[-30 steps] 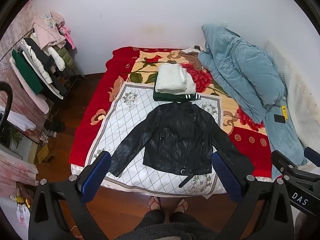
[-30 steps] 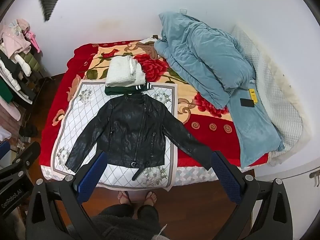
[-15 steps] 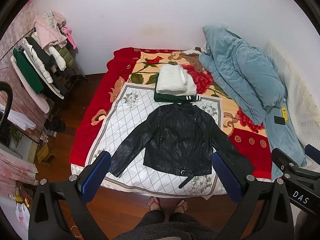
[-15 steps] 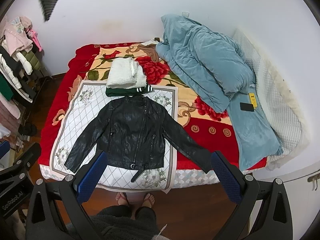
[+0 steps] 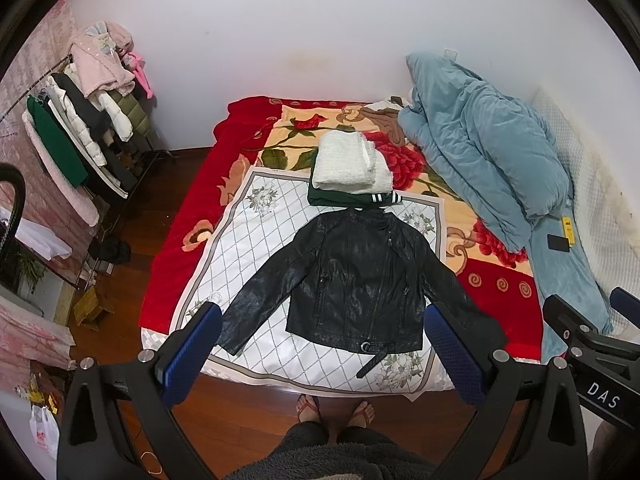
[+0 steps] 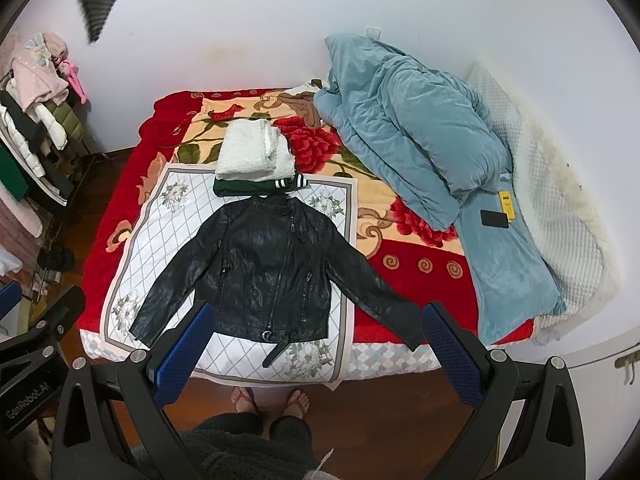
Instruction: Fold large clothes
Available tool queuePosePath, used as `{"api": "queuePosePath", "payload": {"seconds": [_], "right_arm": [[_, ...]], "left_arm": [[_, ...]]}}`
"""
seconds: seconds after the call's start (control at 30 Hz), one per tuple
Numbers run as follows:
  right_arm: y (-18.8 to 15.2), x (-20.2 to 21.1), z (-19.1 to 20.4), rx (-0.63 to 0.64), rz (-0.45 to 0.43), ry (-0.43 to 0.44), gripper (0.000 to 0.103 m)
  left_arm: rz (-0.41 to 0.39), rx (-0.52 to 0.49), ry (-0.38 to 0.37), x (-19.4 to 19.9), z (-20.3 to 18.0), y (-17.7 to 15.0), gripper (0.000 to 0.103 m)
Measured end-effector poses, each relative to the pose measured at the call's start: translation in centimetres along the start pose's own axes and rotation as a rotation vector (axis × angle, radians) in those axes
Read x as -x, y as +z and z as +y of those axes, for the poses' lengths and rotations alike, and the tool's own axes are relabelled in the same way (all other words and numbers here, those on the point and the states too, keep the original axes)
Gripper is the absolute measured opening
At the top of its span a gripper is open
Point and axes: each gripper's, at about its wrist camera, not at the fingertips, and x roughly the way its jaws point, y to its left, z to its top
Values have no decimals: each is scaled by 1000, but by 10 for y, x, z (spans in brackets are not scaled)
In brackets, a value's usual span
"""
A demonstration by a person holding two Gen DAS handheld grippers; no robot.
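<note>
Item: black leather jacket (image 5: pixel 356 280), flat on the bed (image 5: pixel 180 240), sleeves splayed, collar touching the folded stack (image 5: pixel 352 172). My left tongs (image 5: pixel 320 352) and right tongs (image 6: pixel 316 348) hover above, both wide apart and empty. Risks (my judgement): slick leather slipping the pads; dangling hem belt (image 5: pixel 372 362) snagging; collar nudging the stack.
</note>
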Motion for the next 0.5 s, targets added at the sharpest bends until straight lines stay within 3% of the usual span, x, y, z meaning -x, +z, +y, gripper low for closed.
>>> {"api": "queuePosePath", "payload": {"seconds": [0.5], "right_arm": [[0, 3, 1, 1, -12, -2, 103]], "left_arm": [[-6, 6, 1, 4, 6, 9, 103]]}}
